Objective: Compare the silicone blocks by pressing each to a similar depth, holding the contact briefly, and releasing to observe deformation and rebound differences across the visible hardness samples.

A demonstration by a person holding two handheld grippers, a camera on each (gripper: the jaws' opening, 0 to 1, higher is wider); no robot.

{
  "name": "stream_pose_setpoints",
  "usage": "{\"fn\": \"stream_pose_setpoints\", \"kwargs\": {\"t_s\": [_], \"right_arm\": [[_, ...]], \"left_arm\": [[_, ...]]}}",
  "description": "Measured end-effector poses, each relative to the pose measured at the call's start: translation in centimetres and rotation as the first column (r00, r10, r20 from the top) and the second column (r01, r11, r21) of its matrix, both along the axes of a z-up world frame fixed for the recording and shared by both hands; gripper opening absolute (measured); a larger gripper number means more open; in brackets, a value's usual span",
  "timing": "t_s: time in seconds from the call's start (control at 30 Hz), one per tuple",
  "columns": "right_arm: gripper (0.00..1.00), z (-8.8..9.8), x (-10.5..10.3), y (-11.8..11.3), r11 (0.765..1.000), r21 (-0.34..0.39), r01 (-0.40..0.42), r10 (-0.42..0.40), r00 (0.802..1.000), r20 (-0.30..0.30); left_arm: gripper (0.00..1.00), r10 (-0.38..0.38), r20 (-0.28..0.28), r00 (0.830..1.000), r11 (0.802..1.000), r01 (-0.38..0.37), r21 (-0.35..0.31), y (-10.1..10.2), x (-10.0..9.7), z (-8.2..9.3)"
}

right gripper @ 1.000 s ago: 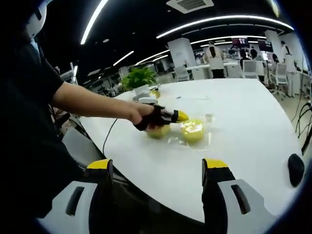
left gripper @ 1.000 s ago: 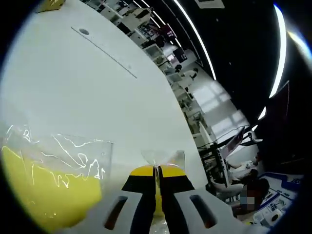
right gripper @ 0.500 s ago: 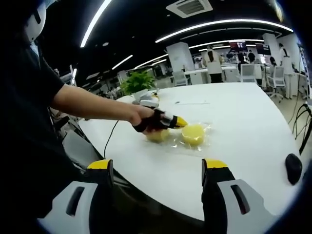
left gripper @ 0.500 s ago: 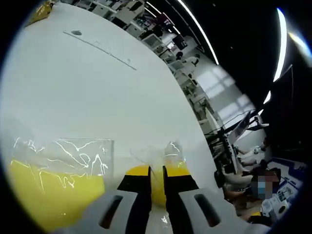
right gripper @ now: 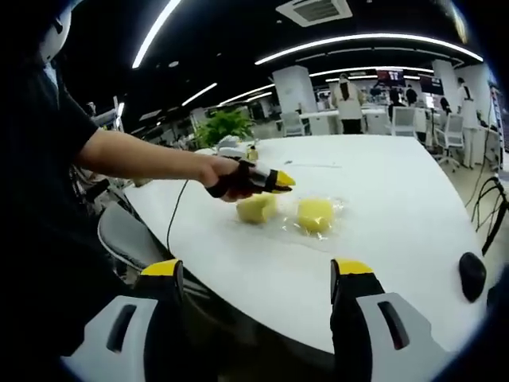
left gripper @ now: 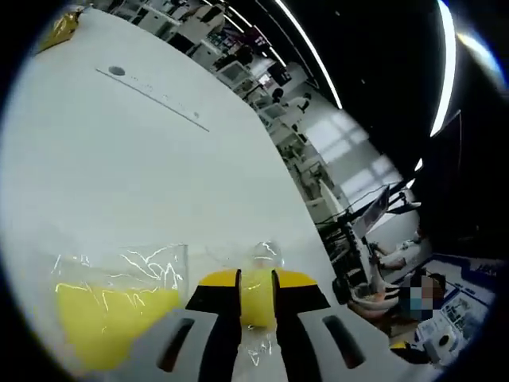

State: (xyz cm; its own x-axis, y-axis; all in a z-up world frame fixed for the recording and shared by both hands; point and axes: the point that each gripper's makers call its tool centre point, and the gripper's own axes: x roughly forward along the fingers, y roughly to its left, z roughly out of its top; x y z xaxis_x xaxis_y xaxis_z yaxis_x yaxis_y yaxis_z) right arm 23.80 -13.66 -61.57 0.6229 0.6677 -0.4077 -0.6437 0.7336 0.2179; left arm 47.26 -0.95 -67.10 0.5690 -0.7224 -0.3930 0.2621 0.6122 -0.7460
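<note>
nearest, in the right gripper view, the right gripper has its yellow-tipped jaws wide apart with nothing between them, low over the near edge of the white table. farther in, two yellow silicone blocks lie side by side on clear plastic wrap: the left block and the right block, close but apart. above the left block, a hand holds the left gripper, lifted clear of it. in the left gripper view its jaws are slightly apart, a wrapped block seen through the gap, another wrapped block to the left. a dark mouse sits at the table's right edge, a potted plant far off.
</note>
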Motion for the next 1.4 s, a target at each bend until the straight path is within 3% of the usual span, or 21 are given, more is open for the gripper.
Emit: {"fn": "stream_pose_setpoints", "kwargs": {"t_s": [0.17,0.3,0.4,0.57,0.63,0.7,0.73,0.83,0.87,0.9,0.97,1.07,1.17,1.2,1.23,1.27,1.3,1.37,1.4], "right_arm": [[0.68,0.4,0.6,1.1,1.0,0.01,-0.028,0.028,0.999,0.017],[0.66,0.0,1.4,1.3,1.0,-0.004,-0.021,0.021,1.0,0.01],[0.67,0.1,2.3,1.4,1.0,0.014,-0.007,0.007,1.0,0.003],[0.72,1.4,3.4,2.1,0.998,0.058,-0.002,0.001,1.0,0.02],[0.75,1.7,3.6,2.4,0.998,0.066,-0.006,0.004,1.0,0.027],[0.78,1.8,3.8,2.5,0.998,0.066,-0.008,0.006,1.0,0.024],[0.8,1.9,3.8,2.6,0.998,0.07,-0.011,0.009,1.0,0.026],[0.83,2.1,4.2,2.5,0.997,0.082,-0.002,0.0,1.0,0.026],[0.84,2.2,4.3,2.5,0.997,0.082,0.0,-0.002,1.0,0.026],[0.85,2.1,4.4,2.5,0.997,0.079,0.005,-0.007,1.0,0.027],[0.87,2.1,4.4,2.5,0.997,0.081,0.008,-0.01,1.0,0.02],[0.88,2.3,4.5,2.7,0.995,0.096,0.006,-0.009,1.0,0.027],[0.9,2.7,4.6,3.0,0.995,0.098,-0.006,0.001,0.999,0.054],[0.91,2.7,4.7,3.0,0.997,0.082,-0.011,0.006,0.998,0.058],[0.92,2.5,4.6,2.9,0.999,0.052,-0.016,0.013,0.998,0.058],[0.93,2.4,4.5,2.9,0.999,0.026,-0.03,0.028,0.998,0.063],[0.93,2.3,4.4,3.0,0.998,-0.007,-0.055,0.056,0.996,0.074],[0.93,2.0,4.2,3.0,0.996,-0.053,-0.074,0.078,0.995,0.067],[0.92,1.8,3.9,3.1,0.994,-0.07,-0.087,0.091,0.994,0.052]], "left_arm": [[0.24,-0.039,0.072,0.997,0.999,0.036,0.038,1.1,-0.9,1.9],[0.34,-0.096,0.217,0.971,0.991,0.072,0.115,2.2,-1.4,4.6],[0.43,-0.161,0.325,0.932,0.979,0.108,0.174,3.1,-2.3,6.5],[0.52,-0.228,0.431,0.873,0.958,0.122,0.259,5.2,-3.7,8.8],[0.55,-0.21,0.439,0.873,0.964,0.109,0.244,5.9,-4.6,9.5],[0.63,-0.265,0.496,0.826,0.949,0.133,0.285,6.1,-6.3,10.4],[0.67,-0.277,0.512,0.813,0.942,0.124,0.312,6.6,-6.5,10.4],[0.71,-0.321,0.525,0.788,0.925,0.142,0.352,7.8,-8.3,10.6],[0.7,-0.323,0.525,0.788,0.923,0.141,0.358,8.4,-8.8,10.6],[0.72,-0.344,0.541,0.767,0.918,0.154,0.366,8.5,-10.3,11.1],[0.83,-0.346,0.549,0.76,0.914,0.141,0.38,9.5,-11.5,11.1],[0.89,-0.345,0.549,0.762,0.912,0.132,0.389,10.6,-12.9,11.0],[0.99,-0.38,0.561,0.736,0.894,0.137,0.427,10.7,-14.5,11.1],[0.99,-0.422,0.553,0.718,0.871,0.152,0.467,10.8,-15.5,10.7],[0.99,-0.436,0.542,0.719,0.862,0.16,0.481,10.9,-16.0,10.3],[0.99,-0.471,0.511,0.719,0.839,0.187,0.511,11.0,-17.0,9.4],[0.99,-0.48,0.49,0.728,0.829,0.194,0.524,11.2,-17.4,8.8],[0.99,-0.492,0.442,0.75,0.814,0.217,0.539,11.7,-18.3,7.6],[0.99,-0.485,0.436,0.758,0.823,0.227,0.521,11.9,-18.9,7.3]]}}
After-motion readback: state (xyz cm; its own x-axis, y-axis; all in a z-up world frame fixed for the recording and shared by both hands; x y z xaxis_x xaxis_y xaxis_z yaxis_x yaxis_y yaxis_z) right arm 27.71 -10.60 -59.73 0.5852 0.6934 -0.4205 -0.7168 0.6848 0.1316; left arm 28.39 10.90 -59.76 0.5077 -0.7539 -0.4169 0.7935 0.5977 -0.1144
